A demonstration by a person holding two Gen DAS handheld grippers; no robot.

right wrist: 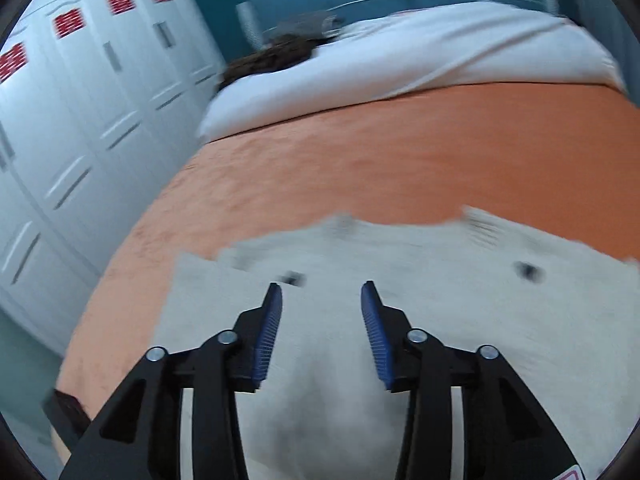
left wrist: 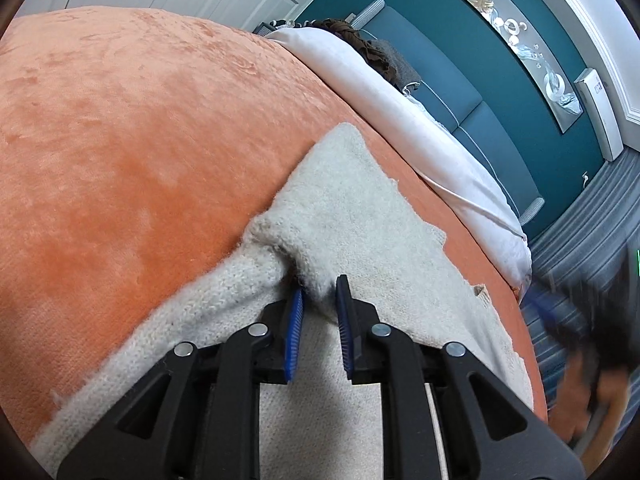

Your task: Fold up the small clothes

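Note:
A cream knitted garment (left wrist: 352, 208) lies on the orange bedcover (left wrist: 132, 128). My left gripper (left wrist: 320, 290) is shut on a bunched fold of its knitted edge, with the fabric pinched between the blue pads. In the right wrist view the same garment (right wrist: 440, 300) lies spread flat, blurred by motion, with dark buttons on it. My right gripper (right wrist: 322, 292) is open and empty, hovering just above the garment. The right gripper also shows as a dark blur at the right edge of the left wrist view (left wrist: 560, 312).
A white pillow or duvet (right wrist: 400, 52) lies along the head of the bed, with dark clothes (right wrist: 272, 60) piled beside it. A teal headboard and wall (left wrist: 460, 92) stand behind. White wardrobe doors (right wrist: 80, 120) flank the bed. The orange bedcover (right wrist: 400, 160) stretches beyond the garment.

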